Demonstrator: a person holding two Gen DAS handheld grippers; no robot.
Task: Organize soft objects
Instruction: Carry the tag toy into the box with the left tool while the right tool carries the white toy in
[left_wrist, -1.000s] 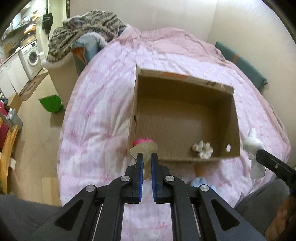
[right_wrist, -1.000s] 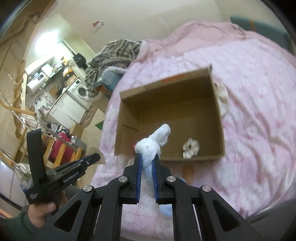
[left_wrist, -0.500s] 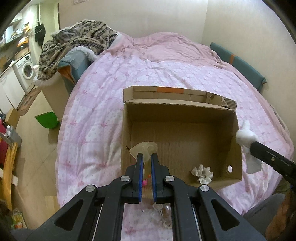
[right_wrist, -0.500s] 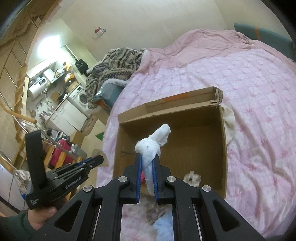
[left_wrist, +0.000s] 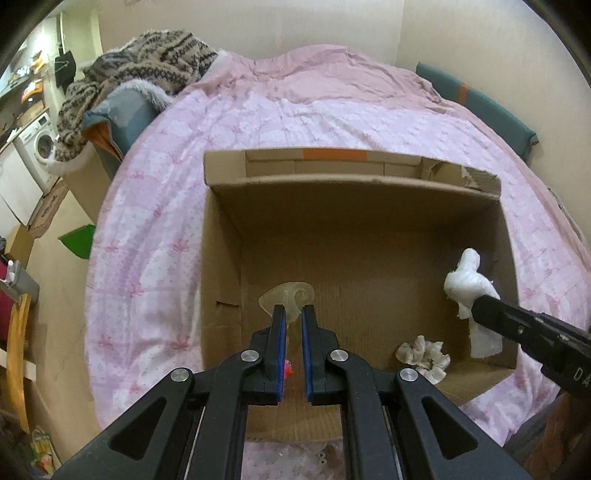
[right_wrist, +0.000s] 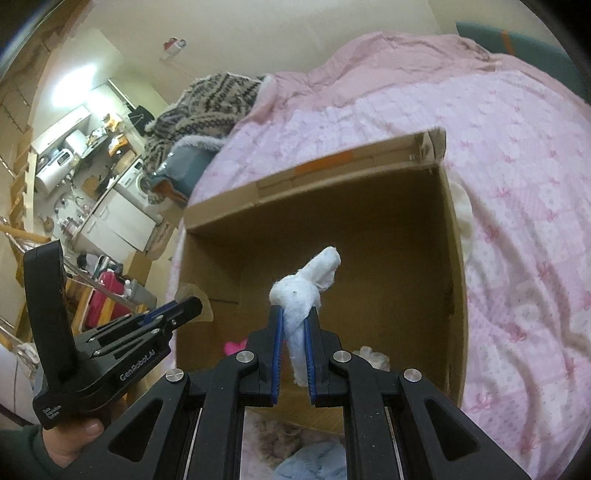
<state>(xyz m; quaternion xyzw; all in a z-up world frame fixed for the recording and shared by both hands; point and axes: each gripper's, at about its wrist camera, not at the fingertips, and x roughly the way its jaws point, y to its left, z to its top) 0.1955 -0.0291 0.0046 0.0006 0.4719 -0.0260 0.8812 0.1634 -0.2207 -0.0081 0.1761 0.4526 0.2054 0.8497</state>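
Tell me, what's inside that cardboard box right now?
On the box floor lies one cream scrunchie. A pink thing peeks out by the near left corner. The tools hide the near floor; the toys they hold are not yet dropped in.

A wide bed (left_wrist: 332, 110) with a pink flowered quilt stands against cream walls (left_wrist: 258, 26). At its far left corner lies a heap of patterned knitwear (left_wrist: 147, 55). Beyond, a washing machine (left_wrist: 40, 140) stands under a bright kitchen light (right_wrist: 70, 83).
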